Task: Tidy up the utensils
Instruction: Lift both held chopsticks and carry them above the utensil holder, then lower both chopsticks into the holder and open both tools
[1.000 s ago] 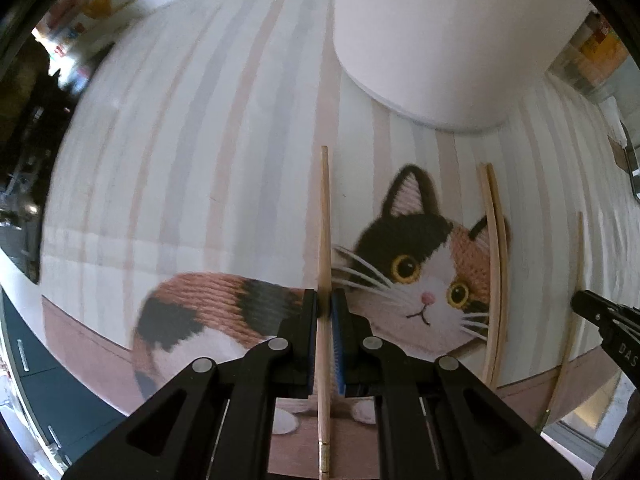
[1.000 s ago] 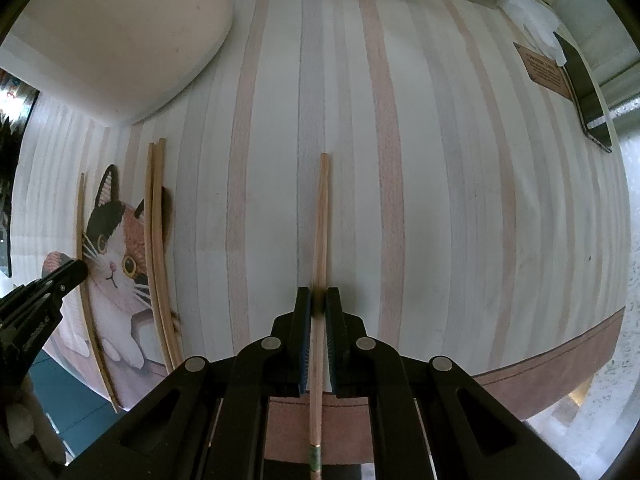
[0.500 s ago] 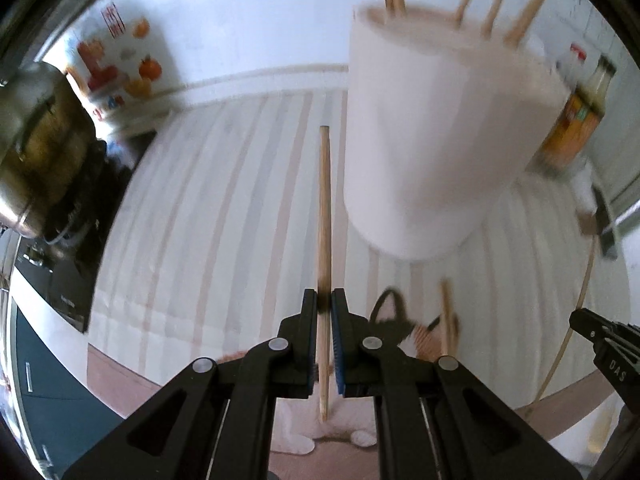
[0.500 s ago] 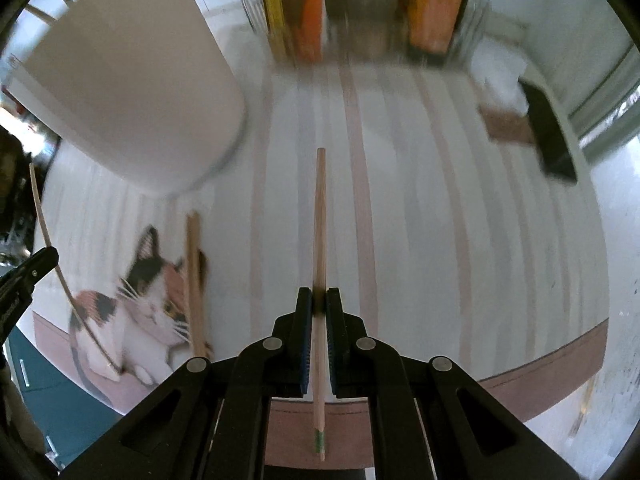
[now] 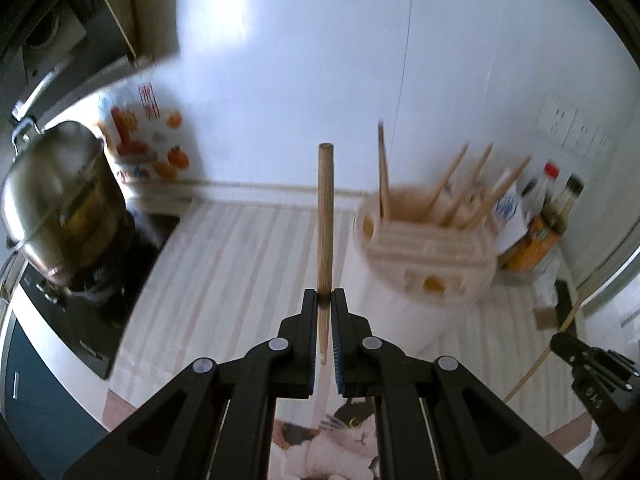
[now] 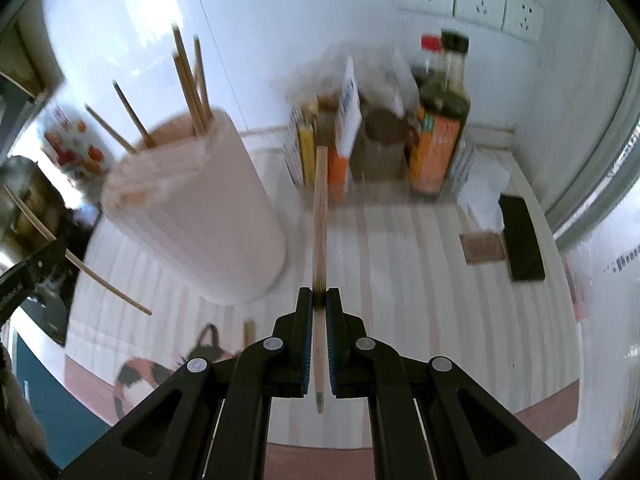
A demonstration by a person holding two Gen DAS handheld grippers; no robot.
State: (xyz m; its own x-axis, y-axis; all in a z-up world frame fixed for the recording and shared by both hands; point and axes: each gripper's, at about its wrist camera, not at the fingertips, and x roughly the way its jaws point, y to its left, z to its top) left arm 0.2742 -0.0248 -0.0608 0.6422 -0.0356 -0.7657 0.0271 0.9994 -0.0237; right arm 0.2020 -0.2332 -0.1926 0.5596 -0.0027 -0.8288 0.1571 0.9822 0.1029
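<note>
Wooden chopstick clamped in my left gripper, another chopstick in my right gripper: light, stiff, slippery; gripped low, likely to pivot.

Striped mat, utensil holder, bottles

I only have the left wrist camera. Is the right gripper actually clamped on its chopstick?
Observer: Yes. The right wrist view shows the right gripper shut on a chopstick, with the green-tipped end trailing behind the pads.
Operator: Anything left lying on the mat?
Observer: One loose chopstick lies on the mat, beside the printed cat.
Operator: Where's the holder from the right gripper?
Observer: The holder stands ahead and to its left. The held chopstick points past it, at the bottles by the wall.
</note>
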